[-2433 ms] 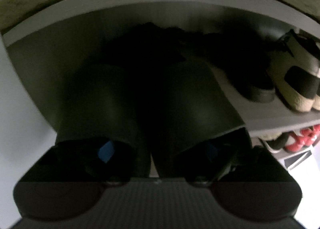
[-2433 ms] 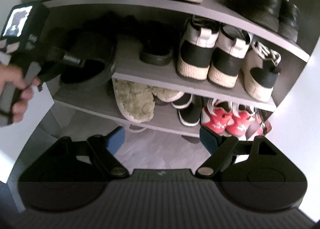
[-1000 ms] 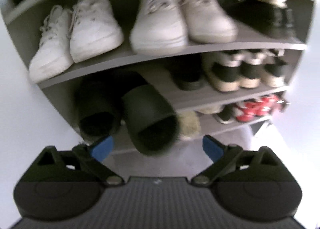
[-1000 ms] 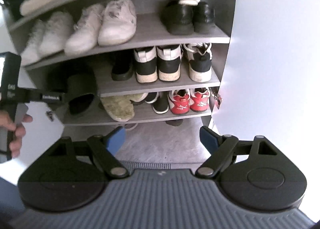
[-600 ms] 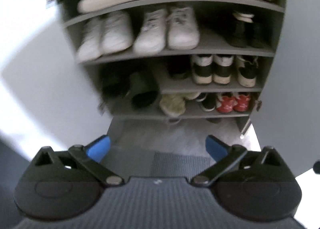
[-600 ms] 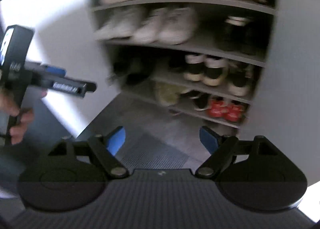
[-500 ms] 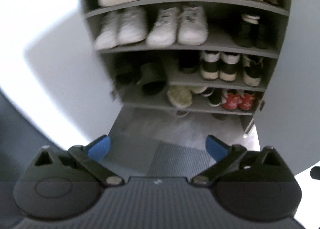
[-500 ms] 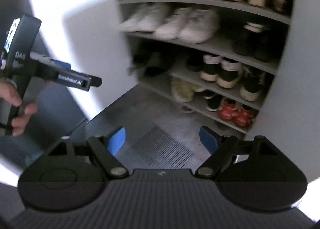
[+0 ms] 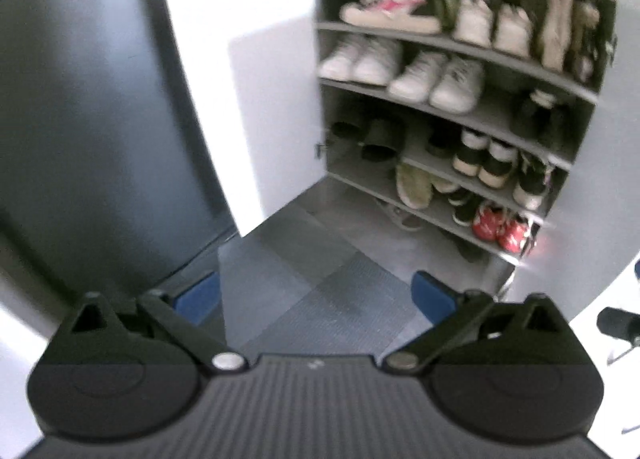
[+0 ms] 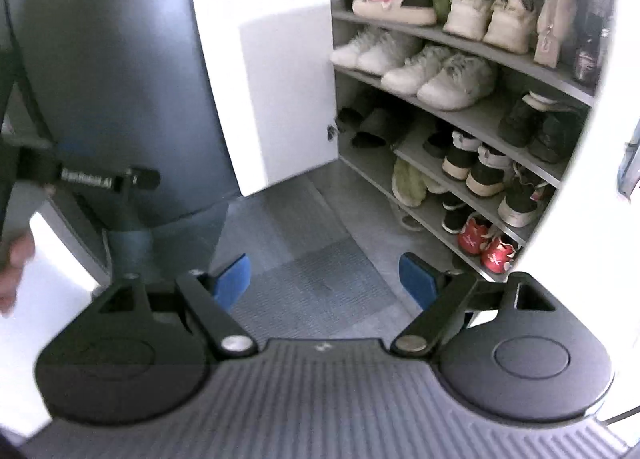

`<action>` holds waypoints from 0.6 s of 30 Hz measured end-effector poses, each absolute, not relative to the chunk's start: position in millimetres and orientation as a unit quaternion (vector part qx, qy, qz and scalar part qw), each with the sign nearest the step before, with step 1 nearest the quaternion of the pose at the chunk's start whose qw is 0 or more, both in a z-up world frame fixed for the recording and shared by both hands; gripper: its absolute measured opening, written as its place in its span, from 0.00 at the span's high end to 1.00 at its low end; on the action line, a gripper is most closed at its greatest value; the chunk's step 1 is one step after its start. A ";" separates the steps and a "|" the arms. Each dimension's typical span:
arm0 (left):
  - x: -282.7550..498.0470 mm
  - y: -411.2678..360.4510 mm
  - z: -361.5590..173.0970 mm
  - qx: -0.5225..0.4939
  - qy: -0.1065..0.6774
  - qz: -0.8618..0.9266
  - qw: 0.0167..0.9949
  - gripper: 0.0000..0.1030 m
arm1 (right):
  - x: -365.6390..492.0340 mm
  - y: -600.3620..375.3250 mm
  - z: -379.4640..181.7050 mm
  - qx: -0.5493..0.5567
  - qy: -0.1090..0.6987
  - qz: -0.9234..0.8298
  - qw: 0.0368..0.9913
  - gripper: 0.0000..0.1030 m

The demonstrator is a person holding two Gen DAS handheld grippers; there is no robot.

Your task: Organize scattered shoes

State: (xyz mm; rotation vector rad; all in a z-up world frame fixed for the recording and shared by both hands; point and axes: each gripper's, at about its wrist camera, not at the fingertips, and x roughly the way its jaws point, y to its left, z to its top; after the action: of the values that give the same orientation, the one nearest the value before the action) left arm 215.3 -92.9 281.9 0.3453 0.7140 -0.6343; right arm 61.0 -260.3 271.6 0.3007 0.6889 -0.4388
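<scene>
Left wrist view: left gripper point(image 9: 316, 297) hangs over grey floor tiles point(image 9: 320, 259), jaws spread wide, nothing between the blue pads point(image 9: 434, 297). Shoe cabinet point(image 9: 460, 111) stands ahead and to the right, its white door point(image 9: 240, 79) swung open. Shelves are full: a pink-and-white sneaker point(image 9: 384, 11) on top, white sneakers point(image 9: 400, 67) beneath, black slides point(image 9: 372, 137) at the left end of the third shelf beside black-and-cream high-tops point(image 9: 486, 157), and a fuzzy olive slipper point(image 9: 412, 185) and red shoes point(image 9: 500, 229) on the bottom shelf. One pale shoe point(image 9: 404, 219) lies on the floor just below the bottom shelf; details blurred. Right wrist view: right gripper point(image 10: 326, 281) is likewise released and empty, well apart from the cabinet. The left gripper's body point(image 10: 100, 179) juts in from the left edge, a hand point(image 10: 16, 259) partly visible under it. Same shelves visible here, the slides point(image 10: 372, 125) sitting toes-out near the door hinge.
</scene>
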 end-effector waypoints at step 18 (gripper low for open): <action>-28.9 15.6 255.6 0.095 0.406 -0.018 0.909 0.00 | -38.0 -234.1 273.5 0.124 0.367 -0.025 0.922 0.19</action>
State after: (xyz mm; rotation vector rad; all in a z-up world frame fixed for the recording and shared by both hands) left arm -28.9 15.6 255.6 0.1961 0.8370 -0.0364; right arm -38.0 -234.1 273.5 0.2548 0.7537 -0.0512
